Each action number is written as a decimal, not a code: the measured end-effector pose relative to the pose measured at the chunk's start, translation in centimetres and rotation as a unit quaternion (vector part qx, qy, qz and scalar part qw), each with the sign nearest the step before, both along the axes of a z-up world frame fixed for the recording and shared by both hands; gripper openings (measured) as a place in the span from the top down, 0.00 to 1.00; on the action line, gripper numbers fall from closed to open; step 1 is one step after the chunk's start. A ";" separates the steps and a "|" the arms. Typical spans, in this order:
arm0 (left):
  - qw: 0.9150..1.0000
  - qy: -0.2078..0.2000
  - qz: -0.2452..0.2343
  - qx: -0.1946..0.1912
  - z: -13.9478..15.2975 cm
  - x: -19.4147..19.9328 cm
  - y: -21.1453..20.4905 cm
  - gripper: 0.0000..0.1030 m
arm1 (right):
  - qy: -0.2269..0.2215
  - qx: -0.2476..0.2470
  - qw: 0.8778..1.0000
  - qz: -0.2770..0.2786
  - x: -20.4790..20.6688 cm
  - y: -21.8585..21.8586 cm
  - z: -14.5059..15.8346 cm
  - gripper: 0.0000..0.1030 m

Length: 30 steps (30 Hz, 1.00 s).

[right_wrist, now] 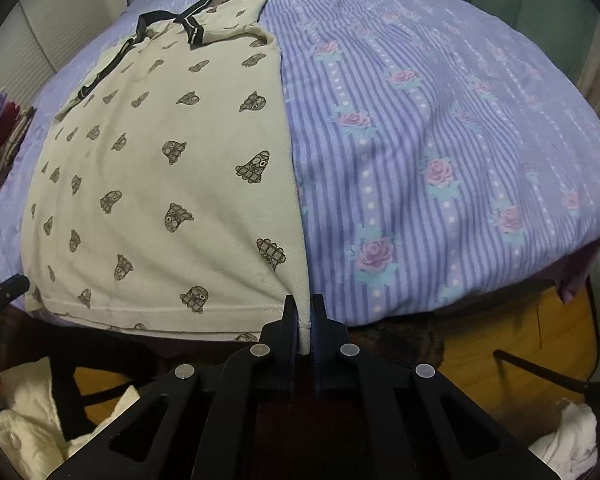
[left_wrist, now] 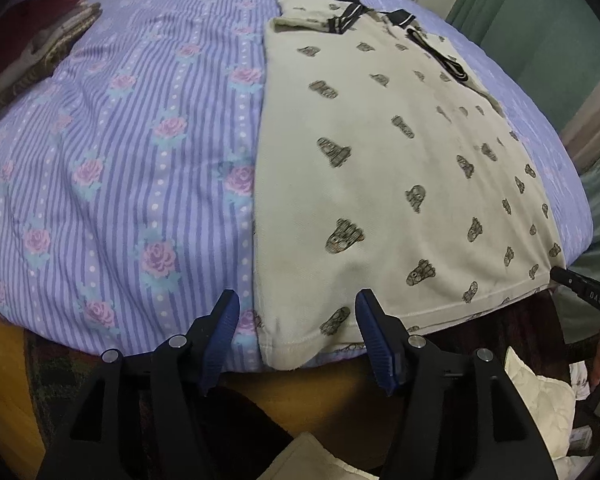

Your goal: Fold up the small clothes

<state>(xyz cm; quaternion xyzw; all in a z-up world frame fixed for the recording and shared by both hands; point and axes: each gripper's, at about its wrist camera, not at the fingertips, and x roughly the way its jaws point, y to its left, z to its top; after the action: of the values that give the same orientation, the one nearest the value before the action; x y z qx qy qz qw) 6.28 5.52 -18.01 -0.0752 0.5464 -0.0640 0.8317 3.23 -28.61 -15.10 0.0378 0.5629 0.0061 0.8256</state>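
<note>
So the cream polo shirt [left_wrist: 380, 152] with the little character print is laid out flat on the bed [left_wrist: 112, 148], striped purple rose cover, collar end far out ahead of the jaws and the hem right up at the near edge. Looks like the first bit of folding is done already: both long sides run dead straight and the sleeves seem tucked in over the body up by the black-trimmed collar [right_wrist: 172, 24], so it reads as a long narrow strip now. What's left, I'd guess, is bringing the hem up toward the collar once or twice to make a compact bundle. The right gripper [right_wrist: 305, 320] has its jaws pressed together on the hem corner on its side, pinching the fabric edge. The left gripper [left_wrist: 296, 316] is spread wide with the other hem corner sitting right between its jaws, not clamped yet, so that grab still needs to happen before the lift. There's a stack of other folded stuff [left_wrist: 32, 40] far off to the left of the left jaws, maybe earlier pieces.
</note>
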 end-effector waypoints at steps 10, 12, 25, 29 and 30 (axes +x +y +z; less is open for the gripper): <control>1.000 -0.015 0.019 -0.011 0.9 -0.5 1.3 0.43 | 0.008 -0.031 0.999 0.015 -0.4 1.0 0.1 0.94; 0.999 -0.030 0.022 0.000 1.3 -0.6 1.3 0.43 | 0.008 -0.031 0.999 0.017 -0.3 1.1 0.1 0.94; 0.997 0.059 0.029 -0.047 -3.6 0.5 1.9 0.52 | 0.009 -0.045 0.999 0.028 0.3 2.5 -0.7 0.94; 0.996 0.055 0.029 -0.056 -3.8 0.8 2.0 0.52 | 0.010 -0.047 0.998 0.031 0.3 3.0 -1.1 0.94; 0.996 0.055 0.030 -0.058 -3.7 0.8 2.0 0.53 | 0.010 -0.047 0.998 0.032 0.3 3.1 -1.1 0.94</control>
<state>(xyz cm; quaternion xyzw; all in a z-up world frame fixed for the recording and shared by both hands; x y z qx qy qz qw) 7.12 7.53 -21.70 -0.1430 0.5841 -0.0665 0.7962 3.54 -25.55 -16.22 -0.0188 0.5721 0.0053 0.8200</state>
